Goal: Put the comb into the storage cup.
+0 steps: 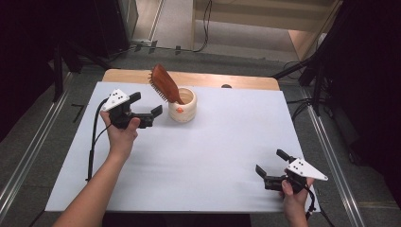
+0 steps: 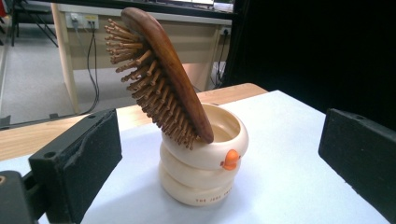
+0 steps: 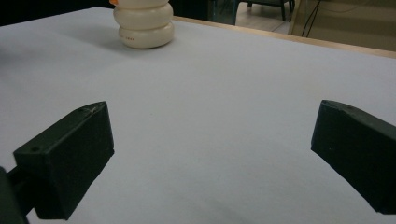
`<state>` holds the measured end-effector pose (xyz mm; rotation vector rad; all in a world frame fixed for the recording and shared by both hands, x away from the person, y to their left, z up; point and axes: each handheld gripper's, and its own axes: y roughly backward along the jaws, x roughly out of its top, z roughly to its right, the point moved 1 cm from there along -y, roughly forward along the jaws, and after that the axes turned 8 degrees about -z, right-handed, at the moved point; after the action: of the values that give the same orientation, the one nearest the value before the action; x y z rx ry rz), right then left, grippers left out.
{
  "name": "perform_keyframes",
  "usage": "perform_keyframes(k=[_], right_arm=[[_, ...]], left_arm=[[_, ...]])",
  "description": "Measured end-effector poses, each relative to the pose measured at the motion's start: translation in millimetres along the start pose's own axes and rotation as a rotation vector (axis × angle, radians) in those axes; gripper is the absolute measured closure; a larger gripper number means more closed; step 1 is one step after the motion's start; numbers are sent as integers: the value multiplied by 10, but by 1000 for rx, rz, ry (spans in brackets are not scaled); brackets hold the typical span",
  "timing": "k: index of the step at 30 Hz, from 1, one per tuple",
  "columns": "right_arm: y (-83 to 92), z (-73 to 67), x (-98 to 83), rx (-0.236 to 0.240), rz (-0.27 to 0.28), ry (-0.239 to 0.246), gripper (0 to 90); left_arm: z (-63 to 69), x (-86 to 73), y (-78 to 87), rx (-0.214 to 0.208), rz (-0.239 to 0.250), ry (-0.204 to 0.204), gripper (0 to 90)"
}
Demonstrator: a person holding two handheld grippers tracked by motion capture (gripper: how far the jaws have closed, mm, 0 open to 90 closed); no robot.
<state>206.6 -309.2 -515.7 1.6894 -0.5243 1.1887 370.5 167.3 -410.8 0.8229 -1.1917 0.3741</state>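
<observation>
Hairbrush (image 2: 163, 74) stands tilted in cream cup (image 2: 205, 175).

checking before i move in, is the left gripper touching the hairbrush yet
Apart. In the left gripper view the left gripper has its jaws wide open either side of the cup, with clear space before the hairbrush.

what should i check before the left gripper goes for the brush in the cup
1. Left gripper open: ok, jaws stand wide apart.
2. Aimed at the hairbrush: ok, it sits between the jaws in the left gripper view.
3. Hairbrush reachable: ok, its head sticks out above the cream holder, tilted, bristles facing away from the cup.
4. Handle free inside the holder: cannot tell, hidden.
5. Holder steady: cannot tell, nothing braces it on the white table cover.
6. Right gripper out of the way: ok, open, near the table's front edge.
</observation>
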Motion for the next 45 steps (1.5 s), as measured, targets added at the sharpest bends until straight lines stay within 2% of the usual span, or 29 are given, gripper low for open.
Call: perform_keyframes(k=[12,18,26,45], right_arm=[[-2,1,-1,-1,-1,0,0],[-3,1,-1,-3,-3,2,0],[-5,-1,-2,-5,-1,1,0],[-2,-3,-3,-6,0,4,0]], left_arm=[[76,-85,198,-7,14,-23,0],[112,-143,295,4,12,-44,0],[128,-242,440,8,15,-53,0],[84,-555,843,72,11,-69,0]])
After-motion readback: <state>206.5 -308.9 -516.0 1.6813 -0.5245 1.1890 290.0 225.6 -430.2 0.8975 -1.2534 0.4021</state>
